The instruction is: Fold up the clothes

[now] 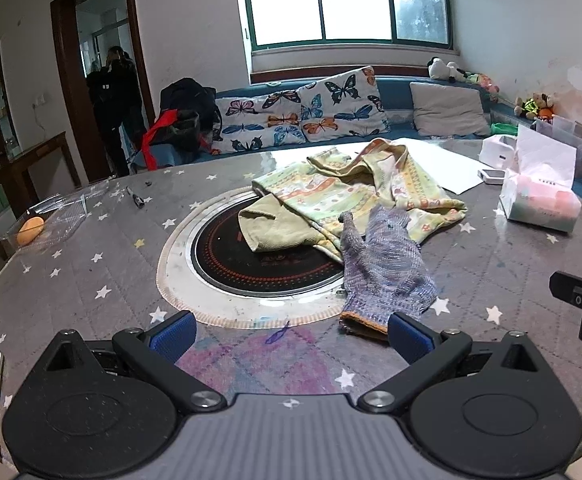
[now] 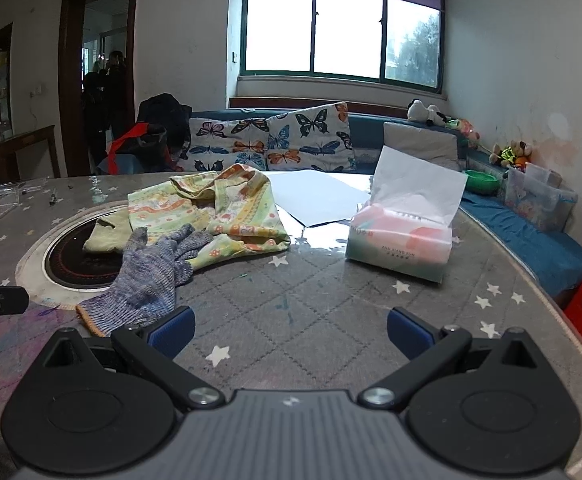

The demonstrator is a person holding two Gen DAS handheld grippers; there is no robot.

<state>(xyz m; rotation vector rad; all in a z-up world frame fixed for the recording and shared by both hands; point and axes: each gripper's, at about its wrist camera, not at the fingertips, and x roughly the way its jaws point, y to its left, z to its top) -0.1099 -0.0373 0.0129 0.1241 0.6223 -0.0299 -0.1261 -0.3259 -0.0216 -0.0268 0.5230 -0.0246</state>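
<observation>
Star-print table, glove overlapping crumpled garment, tissue pack nearby

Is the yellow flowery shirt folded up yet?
Not yet. The patterned shirt lies crumpled in a heap, partly over the round cooktop, with a knit glove resting on its edge.

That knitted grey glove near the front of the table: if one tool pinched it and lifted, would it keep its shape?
Probably not. The glove lies flat and limp with its fingers draped onto the patterned garment, so it would likely sag. It looks like thin knit, so probably light. Its fingers may drag the garment a little, since they touch.
</observation>
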